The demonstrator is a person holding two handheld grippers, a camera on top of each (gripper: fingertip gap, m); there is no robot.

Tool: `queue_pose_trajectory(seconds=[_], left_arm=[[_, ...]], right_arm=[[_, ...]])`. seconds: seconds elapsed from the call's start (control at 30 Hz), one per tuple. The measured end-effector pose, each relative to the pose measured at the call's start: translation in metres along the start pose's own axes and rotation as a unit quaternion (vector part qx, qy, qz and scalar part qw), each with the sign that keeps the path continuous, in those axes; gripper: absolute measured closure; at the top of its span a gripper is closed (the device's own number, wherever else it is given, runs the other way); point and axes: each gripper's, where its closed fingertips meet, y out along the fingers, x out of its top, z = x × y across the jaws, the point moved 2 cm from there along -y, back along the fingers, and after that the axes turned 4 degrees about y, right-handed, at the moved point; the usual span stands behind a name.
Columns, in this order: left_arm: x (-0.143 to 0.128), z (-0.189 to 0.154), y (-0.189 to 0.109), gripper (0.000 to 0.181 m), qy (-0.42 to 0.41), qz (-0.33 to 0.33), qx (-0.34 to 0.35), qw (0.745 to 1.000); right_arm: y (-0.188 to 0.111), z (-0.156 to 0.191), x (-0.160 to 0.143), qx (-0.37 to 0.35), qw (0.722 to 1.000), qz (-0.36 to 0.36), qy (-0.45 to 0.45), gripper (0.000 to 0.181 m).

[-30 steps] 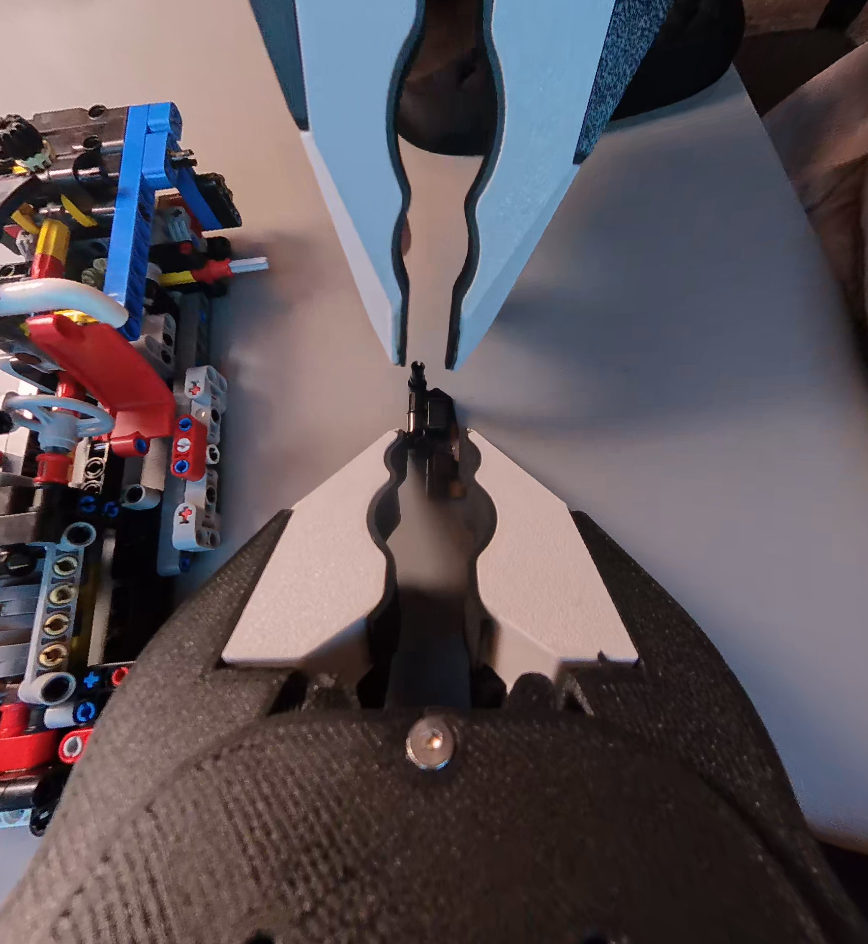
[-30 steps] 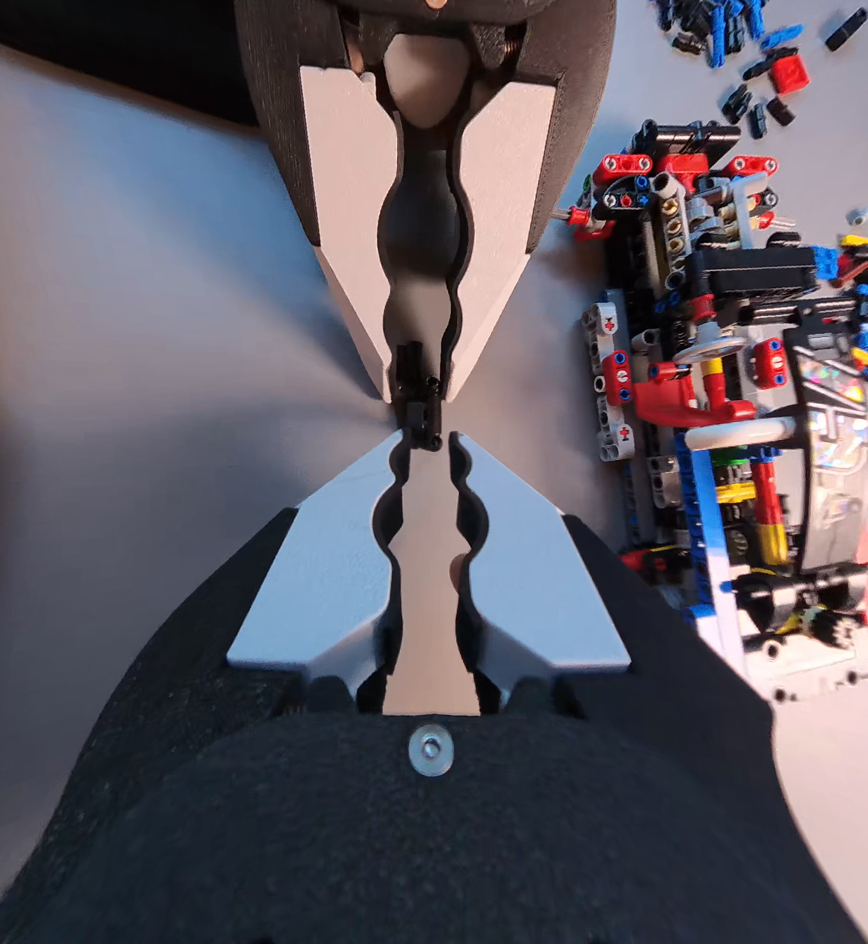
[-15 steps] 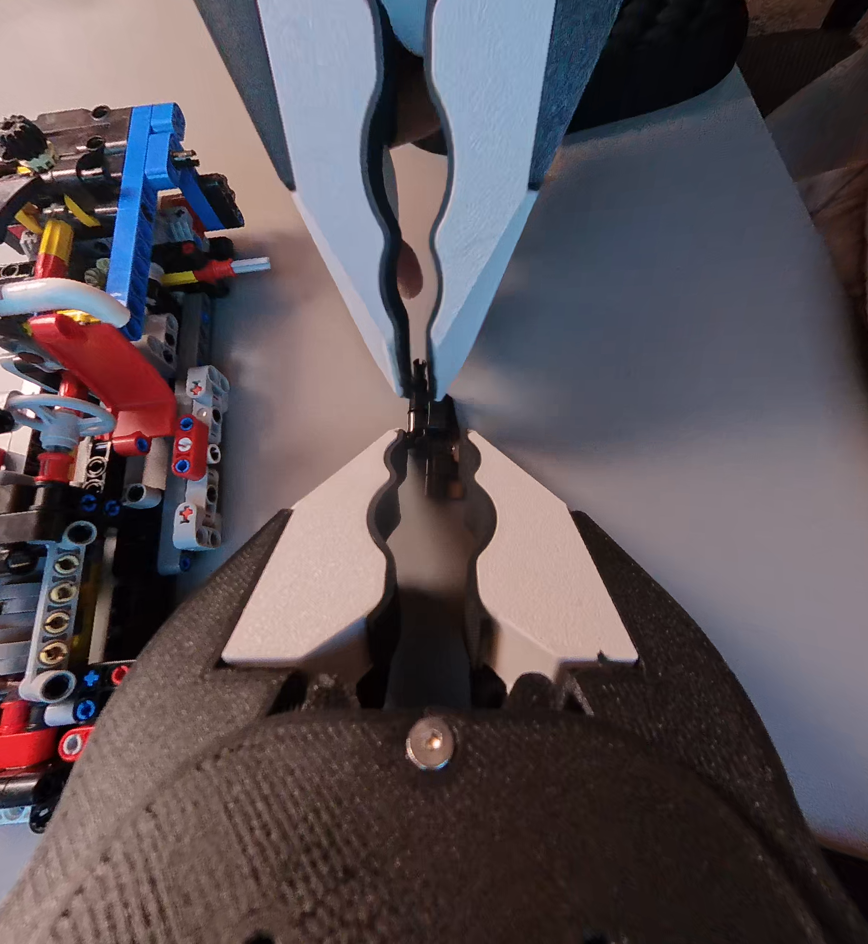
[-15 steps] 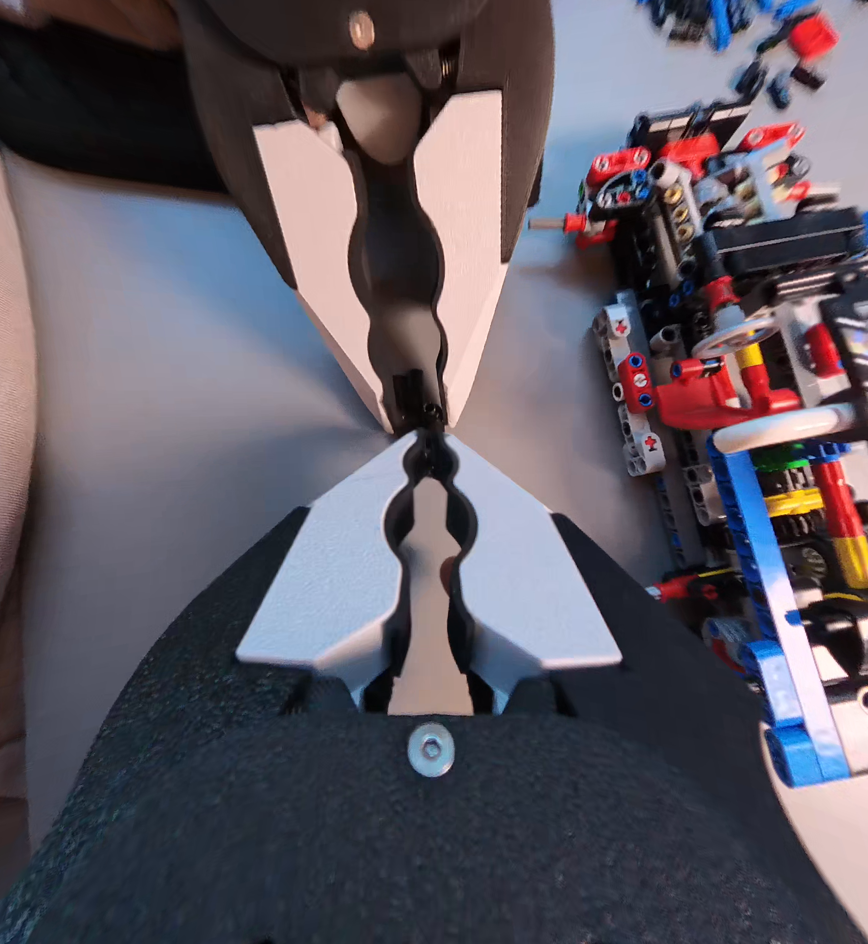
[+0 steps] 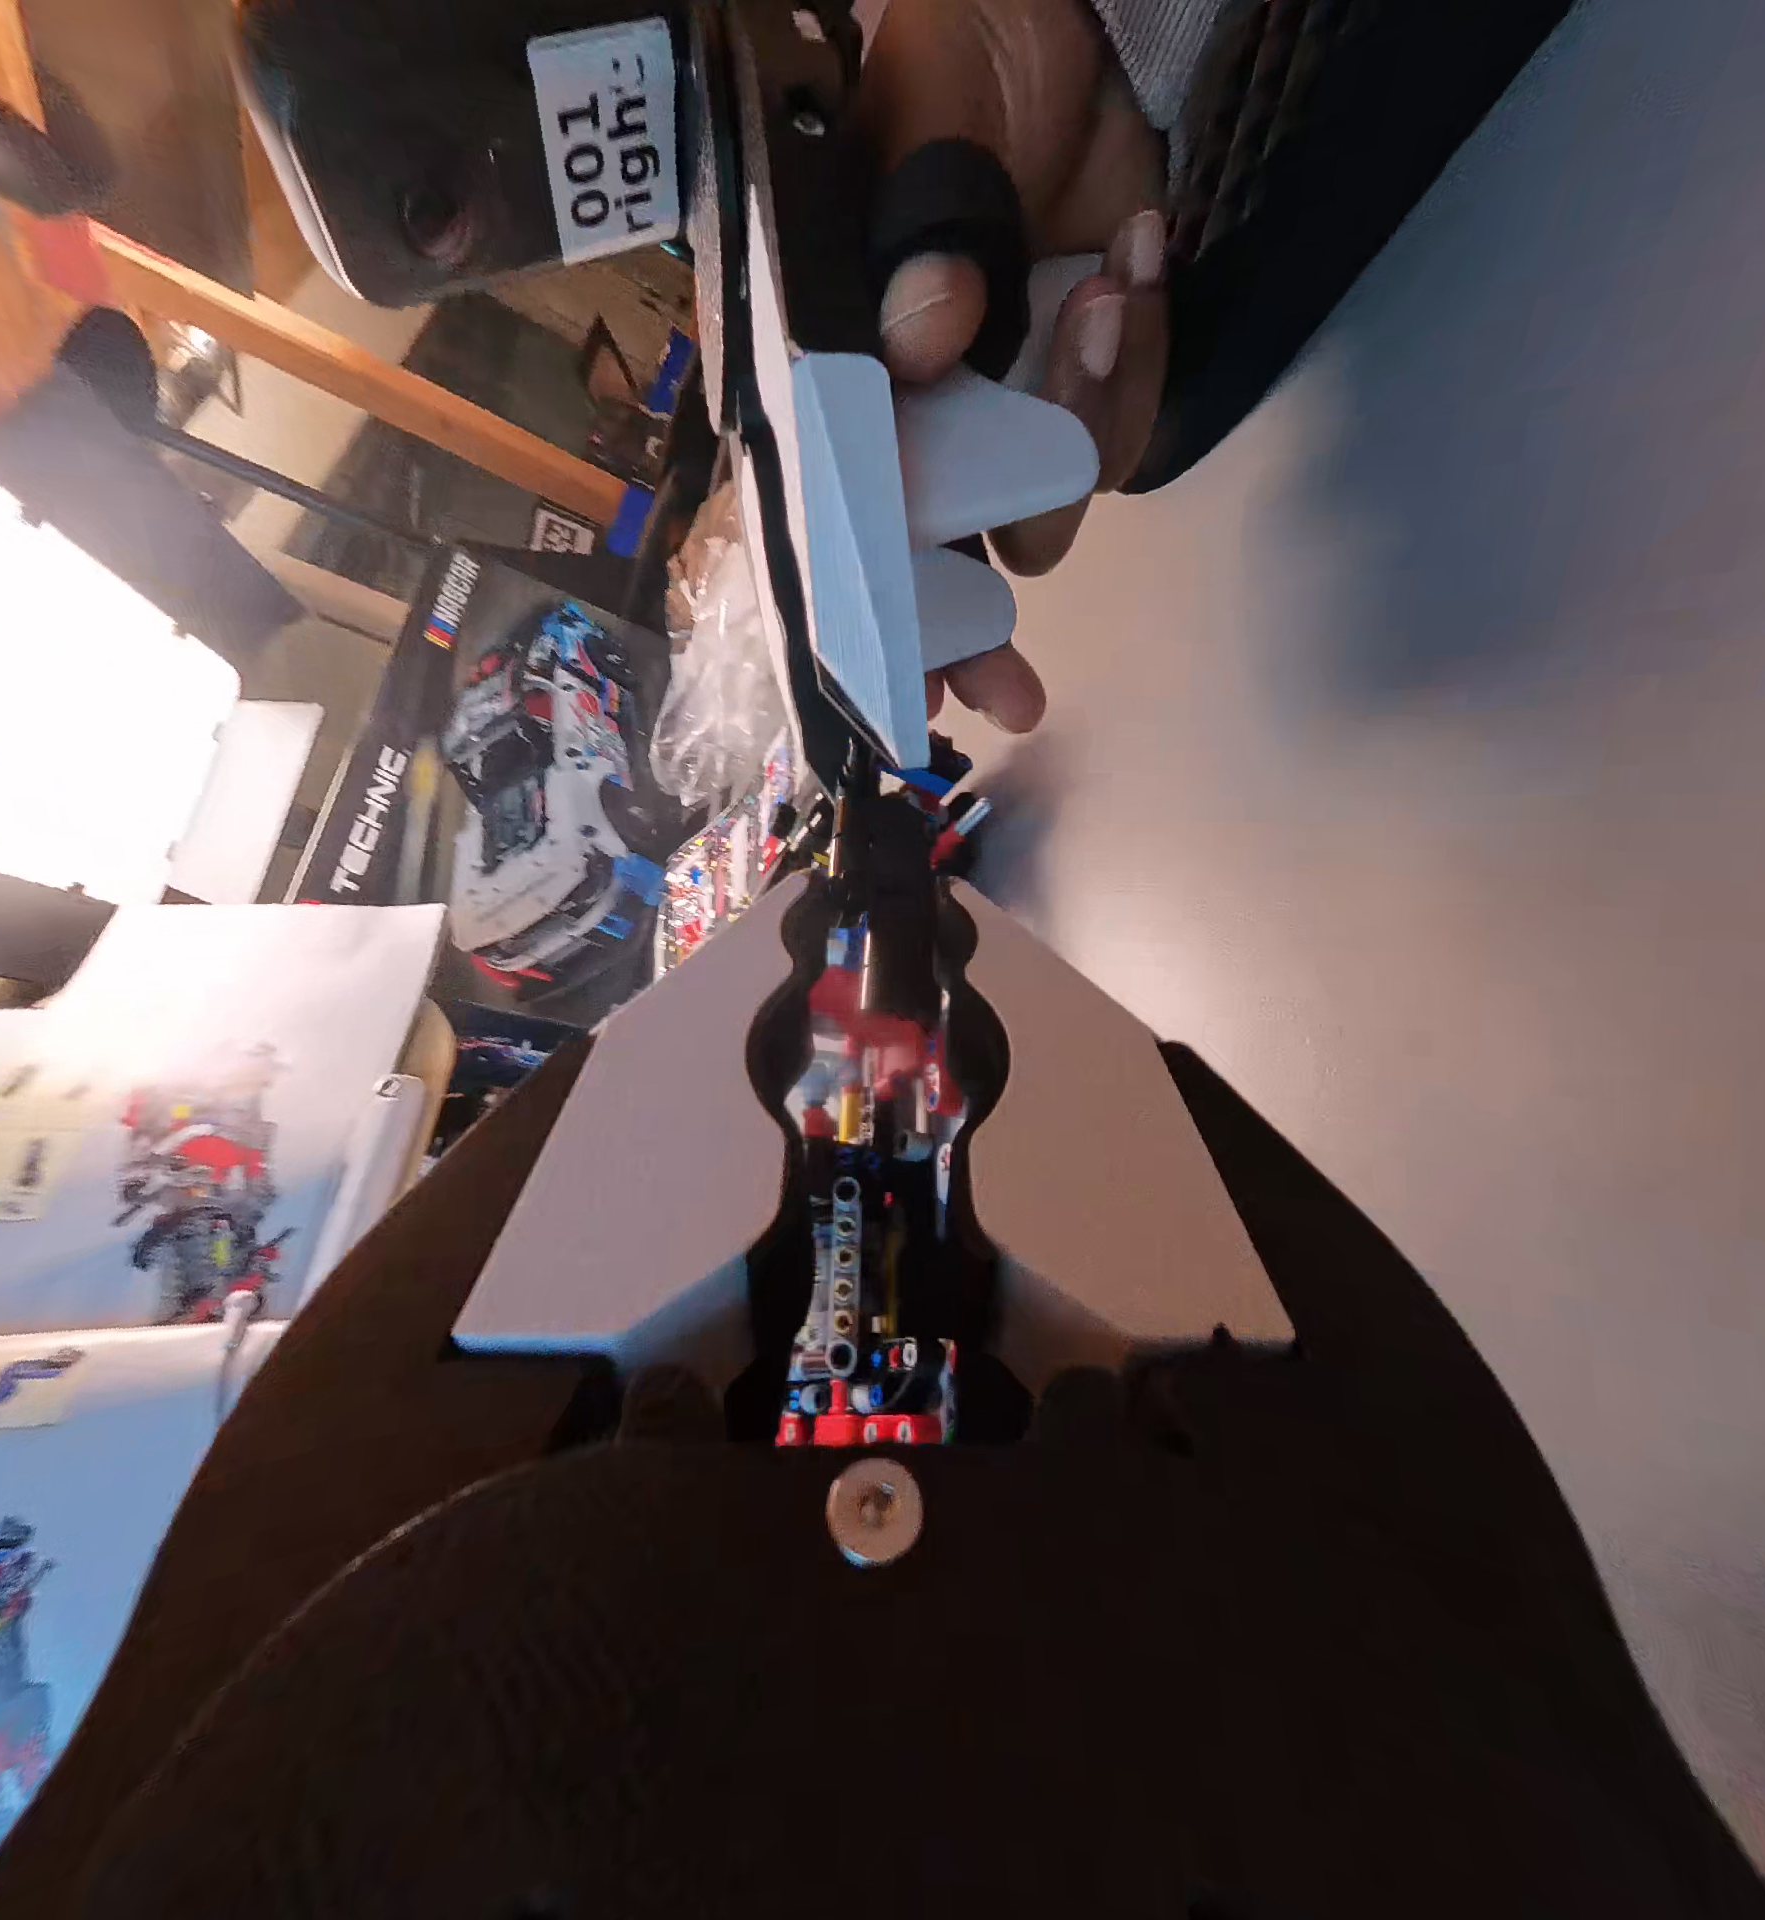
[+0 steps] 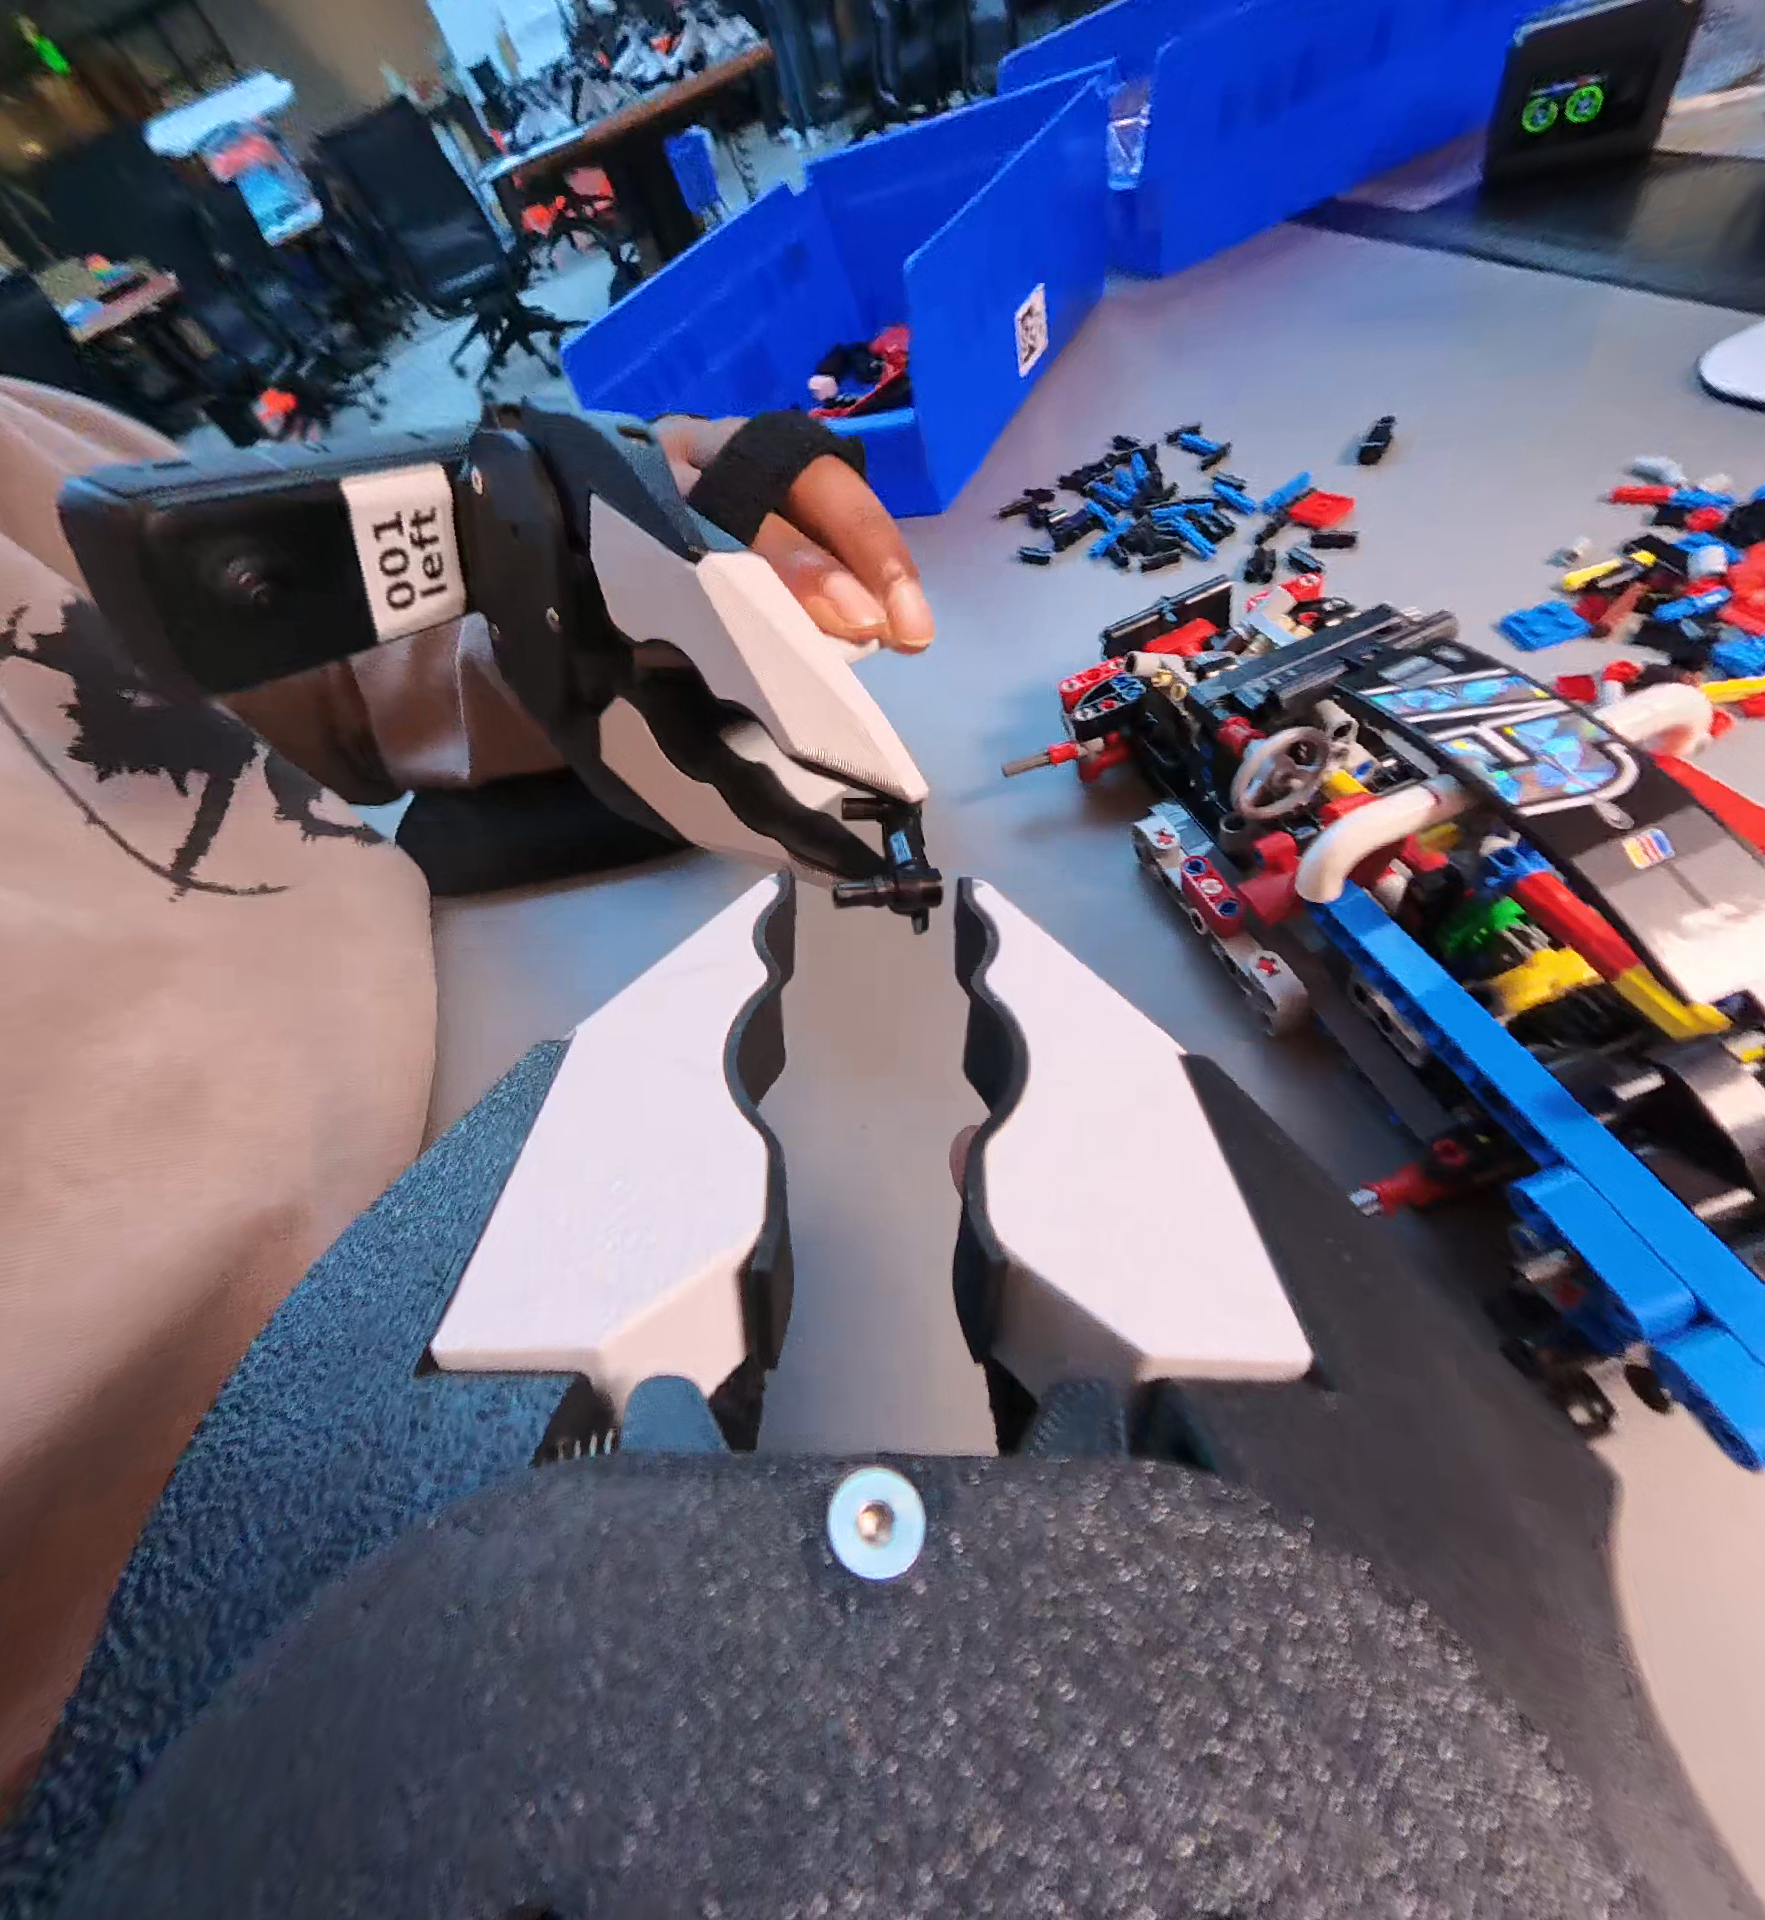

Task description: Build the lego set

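Chassis of the red, blue and black brick car (image 6: 1460, 894) stands well built on the grey bench (image 6: 1480, 343). Many loose pieces (image 6: 1709, 592) remain. Left gripper (image 6: 893, 826) clamps a small black pin connector (image 6: 893, 873); right gripper (image 6: 870, 904) gapes, empty.

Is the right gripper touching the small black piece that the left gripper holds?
Apart. In the right wrist view the right gripper is open, and the small black piece sits beyond its fingertips, pinched by the left gripper.
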Motion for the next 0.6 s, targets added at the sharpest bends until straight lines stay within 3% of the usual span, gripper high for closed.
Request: queue_pose_trajectory(seconds=[0.17, 0.27, 0.33, 0.4, 0.5, 0.53, 0.6], left_arm=[[0.007, 0.001, -0.004, 0.165, 0.073, -0.007, 0.032, 0.997], [0.012, 0.004, -0.006, 0.167, 0.055, -0.025, 0.038, 0.997], [0.015, 0.010, -0.009, 0.166, -0.017, -0.056, 0.029, 0.998], [0.019, 0.019, -0.013, 0.148, -0.137, -0.106, 0.000, 0.985], [0.020, 0.025, -0.017, 0.138, -0.352, -0.174, -0.098, 0.915], [0.019, 0.024, -0.017, 0.137, -0.391, -0.188, -0.127, 0.892], [0.019, 0.019, -0.018, 0.145, -0.415, -0.199, -0.155, 0.874]], right_arm=[[-0.001, 0.009, 0.000, 0.015, 0.998, -0.013, -0.064, 0.164], [-0.003, 0.011, 0.002, 0.010, 0.995, -0.030, -0.093, 0.167], [-0.004, 0.012, 0.003, 0.001, 0.993, -0.036, -0.117, 0.167], [-0.005, 0.010, 0.003, -0.014, 0.989, -0.037, -0.142, 0.167], [-0.007, 0.013, 0.005, -0.024, 0.979, -0.049, -0.197, 0.167], [-0.007, 0.016, 0.006, -0.024, 0.974, -0.048, -0.221, 0.167], [-0.005, 0.020, 0.005, -0.023, 0.965, -0.041, -0.258, 0.167]])
